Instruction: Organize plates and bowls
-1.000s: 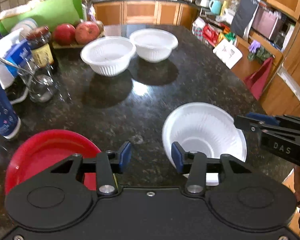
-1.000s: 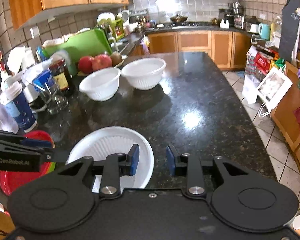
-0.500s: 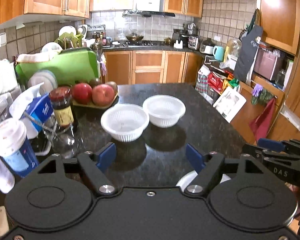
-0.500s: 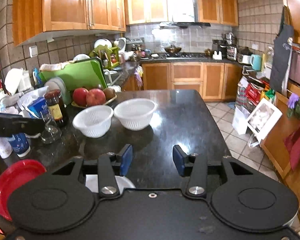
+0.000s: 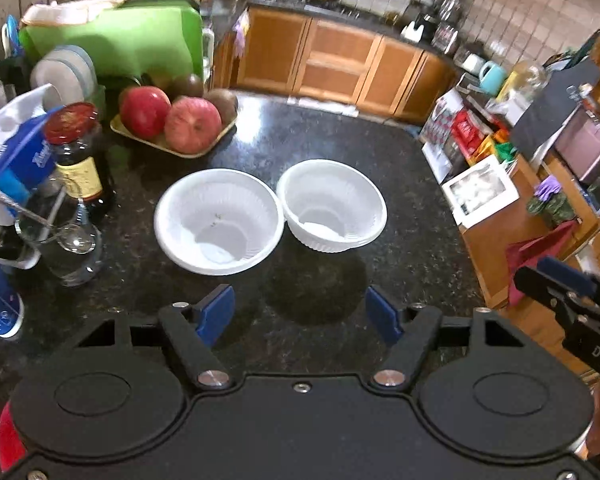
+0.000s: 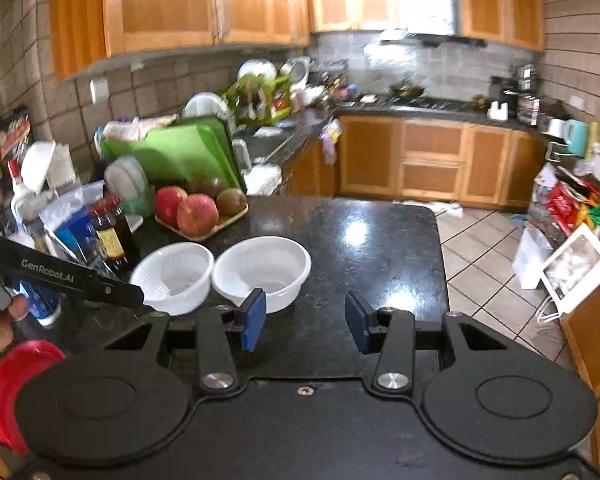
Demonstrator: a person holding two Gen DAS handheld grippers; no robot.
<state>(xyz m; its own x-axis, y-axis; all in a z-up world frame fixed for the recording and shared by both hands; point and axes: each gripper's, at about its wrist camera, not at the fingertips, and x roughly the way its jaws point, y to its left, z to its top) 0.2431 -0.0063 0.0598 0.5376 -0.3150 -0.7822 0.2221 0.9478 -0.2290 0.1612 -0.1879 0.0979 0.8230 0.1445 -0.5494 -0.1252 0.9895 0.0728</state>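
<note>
Two white ribbed plastic bowls touching mid speckled black granite desk, left tongs closing on nothing, right tongs open, empty, red plate at near-left edge, wooden kitchen cabinets beyond.

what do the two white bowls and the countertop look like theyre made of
White bowls: probably thin disposable plastic or foam, matte, with fine ribbed walls and thin rolled rims. Countertop: looks like polished dark granite, speckled, with glossy light reflections in the right wrist view.
</note>
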